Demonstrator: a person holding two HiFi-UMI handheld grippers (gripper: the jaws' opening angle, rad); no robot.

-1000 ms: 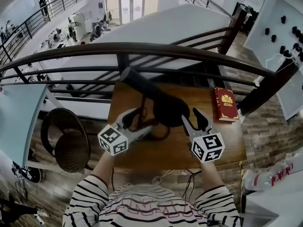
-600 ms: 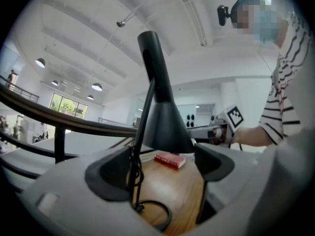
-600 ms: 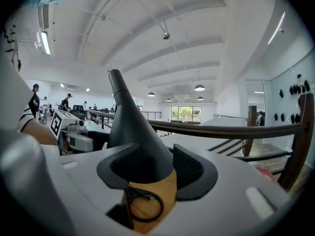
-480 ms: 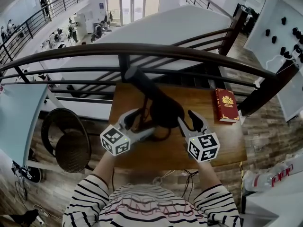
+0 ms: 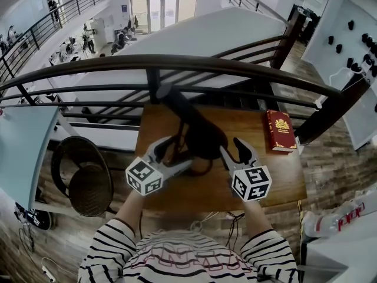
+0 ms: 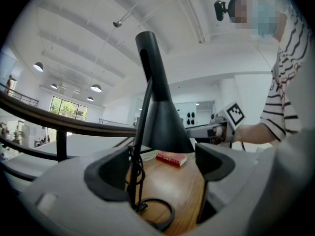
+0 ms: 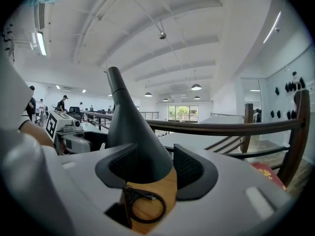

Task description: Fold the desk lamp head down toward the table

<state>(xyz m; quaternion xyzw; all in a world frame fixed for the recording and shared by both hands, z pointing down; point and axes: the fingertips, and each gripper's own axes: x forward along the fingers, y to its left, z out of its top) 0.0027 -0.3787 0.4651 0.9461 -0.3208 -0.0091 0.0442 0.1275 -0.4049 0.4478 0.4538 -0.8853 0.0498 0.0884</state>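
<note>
Head view: a person in striped sleeves at the near edge of the wooden table [image 5: 277,178], one tool in each hand.
Desk lamp head [image 5: 203,135]: black cone at the table's middle, mouth down toward the top, neck slanting up toward the far left corner.
Left tool [image 5: 171,153]: jaws wide apart, just been opening; thin lamp arm [image 6: 139,146] and black cord [image 6: 172,214] stand between them, unpinched.
Right tool [image 5: 232,148]: jaws apart, just been opening; the cone's wide rim sits between them.
Red book [image 5: 281,130]: far right corner.
Railing [image 5: 177,61]: beyond the far edge.
</note>
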